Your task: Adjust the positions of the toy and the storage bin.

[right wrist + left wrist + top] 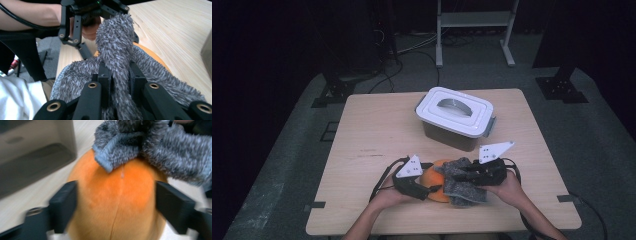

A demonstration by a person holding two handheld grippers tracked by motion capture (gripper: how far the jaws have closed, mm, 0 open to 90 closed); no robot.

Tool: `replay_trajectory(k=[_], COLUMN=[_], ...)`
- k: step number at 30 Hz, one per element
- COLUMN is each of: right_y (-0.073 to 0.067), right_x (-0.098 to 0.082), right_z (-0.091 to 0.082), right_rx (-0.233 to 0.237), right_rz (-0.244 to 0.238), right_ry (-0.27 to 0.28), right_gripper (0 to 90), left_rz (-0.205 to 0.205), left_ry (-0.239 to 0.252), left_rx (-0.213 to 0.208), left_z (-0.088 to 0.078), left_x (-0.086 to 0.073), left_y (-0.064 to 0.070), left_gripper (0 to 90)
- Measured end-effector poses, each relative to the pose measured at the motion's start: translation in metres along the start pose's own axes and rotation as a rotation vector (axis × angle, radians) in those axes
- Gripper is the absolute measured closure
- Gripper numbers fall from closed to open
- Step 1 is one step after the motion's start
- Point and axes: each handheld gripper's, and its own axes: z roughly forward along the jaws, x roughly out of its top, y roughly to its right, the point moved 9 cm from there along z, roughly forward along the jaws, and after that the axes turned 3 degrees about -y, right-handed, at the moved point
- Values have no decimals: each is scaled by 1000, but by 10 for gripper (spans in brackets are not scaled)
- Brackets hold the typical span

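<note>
An orange plush ball [438, 194] lies near the table's front edge, with a grey fuzzy sock-like fabric [464, 186] draped over its right side. My left gripper [434, 178] comes at the ball from the left. In the left gripper view its jaws [116, 192] sit on both flanks of the orange ball [117, 195], pads against it, with the grey fabric [160, 152] over the far top. My right gripper [460, 175] comes from the right. In the right gripper view it [118, 70] is shut on a raised fold of the grey fabric [115, 37].
A grey storage box with a white clip-on lid [455, 117] stands behind the ball at the table's middle back. The wooden table [372, 135] has bare room to the left. A metal frame [474, 30] stands on the floor beyond the far edge.
</note>
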Motion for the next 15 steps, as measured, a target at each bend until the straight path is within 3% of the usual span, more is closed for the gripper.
replay_trajectory(k=[4,8,12,15], right_y=[11,23,25,22], right_x=[-14,-26,-16,-3], right_z=[-12,-31,-45,-42], right_rx=[-19,-76,-83,-67], right_rz=[47,87,95,75], right_ry=[4,-4,62,90], right_gripper=[758,757,757,757], left_rz=[9,3,4,1], left_ry=[3,4,6,6], left_rx=[3,1,-2,3], left_z=[0,0,1,3], left_x=[1,1,3,4], left_y=[0,-1,-1,0], left_gripper=[331,334,339,340])
